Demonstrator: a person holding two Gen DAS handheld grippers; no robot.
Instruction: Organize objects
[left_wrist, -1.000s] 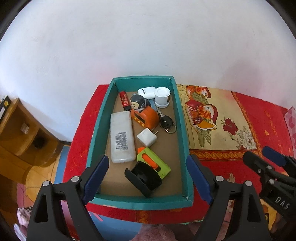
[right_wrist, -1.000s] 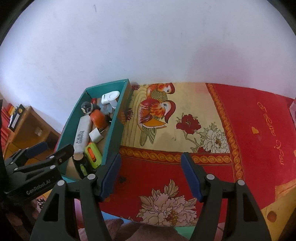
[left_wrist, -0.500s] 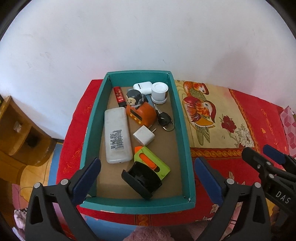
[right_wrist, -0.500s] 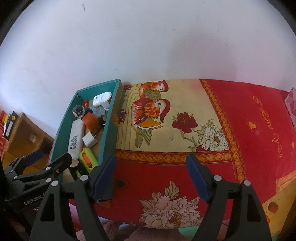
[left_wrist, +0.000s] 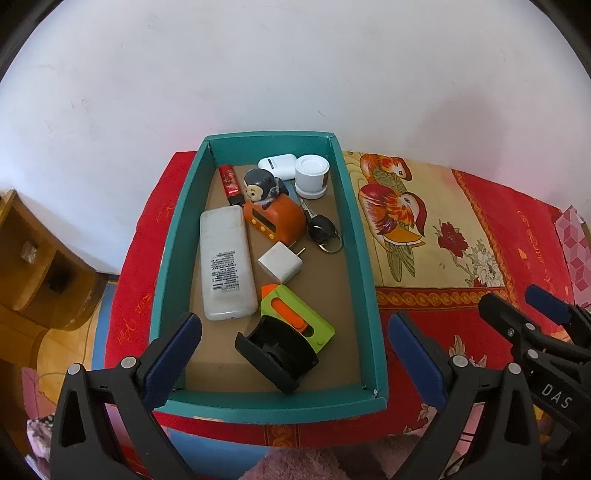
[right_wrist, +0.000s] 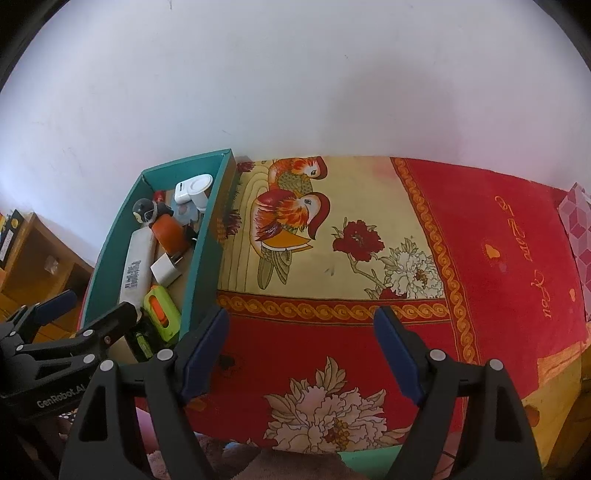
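Note:
A teal box (left_wrist: 173, 236) sits on the red patterned cloth and holds several objects: a white remote (left_wrist: 226, 266), an orange clock with a toy figure (left_wrist: 274, 215), a white charger plug (left_wrist: 280, 262), a car key (left_wrist: 322, 231), a green and orange tape measure (left_wrist: 296, 318), a black holder (left_wrist: 277, 355), a white jar (left_wrist: 312, 175), a white earbud case (left_wrist: 276, 164) and a red tube (left_wrist: 229, 183). My left gripper (left_wrist: 291, 341) is open and empty above the box's near end. My right gripper (right_wrist: 301, 349) is open and empty over the cloth right of the box (right_wrist: 202, 258).
The red and yellow cloth with bird and flower prints (right_wrist: 369, 258) spreads to the right of the box. A white wall stands behind. A wooden shelf unit (left_wrist: 33, 258) is at the left, below table level. A pink patterned item (right_wrist: 576, 221) lies at the far right edge.
Both grippers have pulled back and risen a little, so the box looks smaller and further off. The left gripper's fingers have spread a bit wider. Nothing in the box moved.

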